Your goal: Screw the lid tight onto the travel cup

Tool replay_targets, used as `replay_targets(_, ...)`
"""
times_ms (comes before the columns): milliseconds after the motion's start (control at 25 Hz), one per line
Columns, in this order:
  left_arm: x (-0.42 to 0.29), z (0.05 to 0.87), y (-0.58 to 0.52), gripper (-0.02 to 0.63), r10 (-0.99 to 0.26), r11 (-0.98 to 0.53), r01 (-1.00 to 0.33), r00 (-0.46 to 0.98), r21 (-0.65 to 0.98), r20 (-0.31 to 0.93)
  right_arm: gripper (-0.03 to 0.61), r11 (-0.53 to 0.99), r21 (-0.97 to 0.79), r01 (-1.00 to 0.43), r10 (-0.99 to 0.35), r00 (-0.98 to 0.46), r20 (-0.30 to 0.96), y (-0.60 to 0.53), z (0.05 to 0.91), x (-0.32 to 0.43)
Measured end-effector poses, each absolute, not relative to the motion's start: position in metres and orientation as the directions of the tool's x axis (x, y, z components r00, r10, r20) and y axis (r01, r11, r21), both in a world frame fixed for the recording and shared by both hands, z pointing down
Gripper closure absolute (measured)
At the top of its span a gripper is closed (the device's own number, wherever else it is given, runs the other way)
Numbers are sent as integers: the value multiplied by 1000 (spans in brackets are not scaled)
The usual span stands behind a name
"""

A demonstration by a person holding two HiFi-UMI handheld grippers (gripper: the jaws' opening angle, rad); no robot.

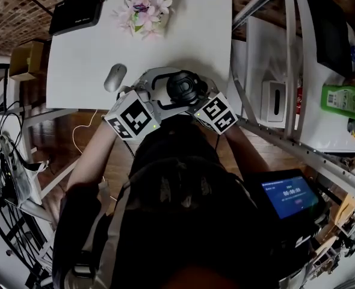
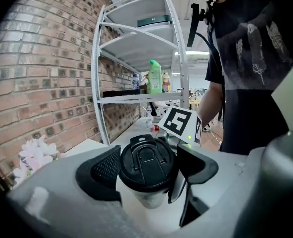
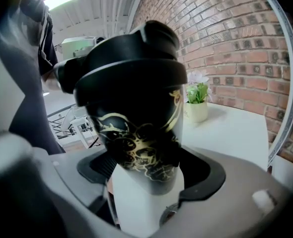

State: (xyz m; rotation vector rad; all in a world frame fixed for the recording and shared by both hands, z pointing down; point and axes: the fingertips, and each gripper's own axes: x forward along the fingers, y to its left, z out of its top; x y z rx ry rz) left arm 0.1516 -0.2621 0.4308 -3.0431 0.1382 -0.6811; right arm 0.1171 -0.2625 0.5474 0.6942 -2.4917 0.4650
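Black lid (image 2: 147,162) — gold-patterned travel cup (image 3: 136,148)

Left hand-held gripper (image 2: 149,170) clamped — tilted downward; right hand-held gripper (image 3: 146,167) spread wide.

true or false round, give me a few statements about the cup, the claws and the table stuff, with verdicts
The left claw is clamped on the black lid. True.
The body of the travel cup stands between the jaws of the right claw. True.
The lid lies apart from the cup. False: it sits on top of the cup.
The right claw holds the mouse. False: the mouse lies on the white table, left of the cup in the head view.
Pink flowers stand at the table's far side. True.
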Motion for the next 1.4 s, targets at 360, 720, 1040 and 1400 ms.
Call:
replay_targets(360,141,412,-269,249,-64,-995,-21,890,-99,452,189,814,-188,-550,-376,-745,551,-262,548,117)
replay_targets(720,135,436,-267,247,124,-988,155,834,-14,538,189,811,-191,-553,-376,-743,553,-261,549,118)
replay_targets(1040,136,441,-266,253,184,-982,146,871,117,455,189,811,-198,-551,-365,-741,564,-261,549,117)
replay_targets(1400,136,439,-266,258,113,-987,56,906,150,408,187,812,-189,-552,-363,-732,577,-260,549,118)
